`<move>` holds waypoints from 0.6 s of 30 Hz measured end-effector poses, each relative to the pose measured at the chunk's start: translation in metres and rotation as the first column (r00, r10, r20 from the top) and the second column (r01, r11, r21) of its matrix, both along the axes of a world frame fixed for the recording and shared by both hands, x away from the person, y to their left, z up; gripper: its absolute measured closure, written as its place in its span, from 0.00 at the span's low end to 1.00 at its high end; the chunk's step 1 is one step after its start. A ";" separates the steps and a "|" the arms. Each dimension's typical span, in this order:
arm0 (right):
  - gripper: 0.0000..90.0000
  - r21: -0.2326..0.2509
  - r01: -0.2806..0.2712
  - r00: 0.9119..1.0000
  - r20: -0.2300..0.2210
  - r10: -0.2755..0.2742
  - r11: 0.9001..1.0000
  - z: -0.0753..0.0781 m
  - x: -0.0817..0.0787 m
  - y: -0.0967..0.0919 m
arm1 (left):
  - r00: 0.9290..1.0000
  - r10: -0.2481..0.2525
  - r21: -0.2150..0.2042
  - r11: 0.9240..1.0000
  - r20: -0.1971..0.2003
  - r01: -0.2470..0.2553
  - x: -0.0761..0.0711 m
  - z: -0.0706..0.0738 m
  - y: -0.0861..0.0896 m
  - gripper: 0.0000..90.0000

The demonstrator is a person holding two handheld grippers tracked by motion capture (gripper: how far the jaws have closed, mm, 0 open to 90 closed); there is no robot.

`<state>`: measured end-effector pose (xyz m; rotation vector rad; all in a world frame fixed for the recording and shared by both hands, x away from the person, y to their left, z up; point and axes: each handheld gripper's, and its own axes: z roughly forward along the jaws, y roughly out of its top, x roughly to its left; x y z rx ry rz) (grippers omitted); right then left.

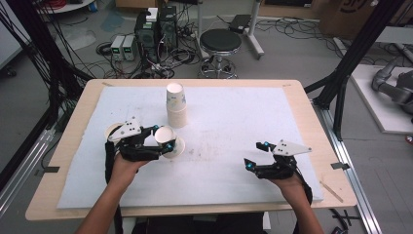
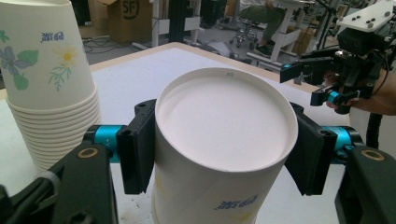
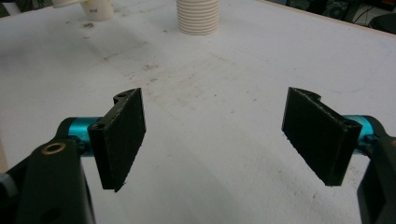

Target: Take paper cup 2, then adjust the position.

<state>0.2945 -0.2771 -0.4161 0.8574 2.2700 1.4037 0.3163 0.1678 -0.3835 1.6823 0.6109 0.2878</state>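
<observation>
A white paper cup [image 2: 224, 121] is held bottom-up, its flat base turned toward the left gripper view's camera. My left gripper [image 2: 219, 154] is shut on it, with a black pad pressed on each side of its wall. From above, this cup [image 1: 168, 136] and left gripper [image 1: 162, 137] are at the mat's left, just in front of a tall stack of upturned flower-print cups [image 1: 176, 109]. That stack [image 2: 46, 93] stands close on the left in the left gripper view. My right gripper [image 1: 257, 155] rests low at the front right; its jaws [image 3: 215, 140] stand wide open over bare mat.
A white foam mat [image 1: 229, 122] covers the wooden table [image 1: 311, 126]. Another single cup [image 1: 113, 130] sits behind the left gripper near the mat's left edge. A round stool [image 1: 220, 41] and computer boxes [image 1: 156, 29] with cables stand on the floor beyond the table.
</observation>
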 end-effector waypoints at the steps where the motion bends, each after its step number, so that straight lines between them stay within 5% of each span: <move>1: 0.25 0.000 0.000 1.000 0.000 0.000 1.000 0.000 0.000 0.000 | 1.000 0.001 0.000 1.000 -0.002 -0.001 0.000 0.000 0.000 0.38; 18: 0.24 0.023 -0.020 1.000 0.014 0.020 1.000 0.003 -0.002 0.006 | 0.998 -0.061 0.007 0.998 -0.009 0.061 -0.001 -0.003 -0.015 0.38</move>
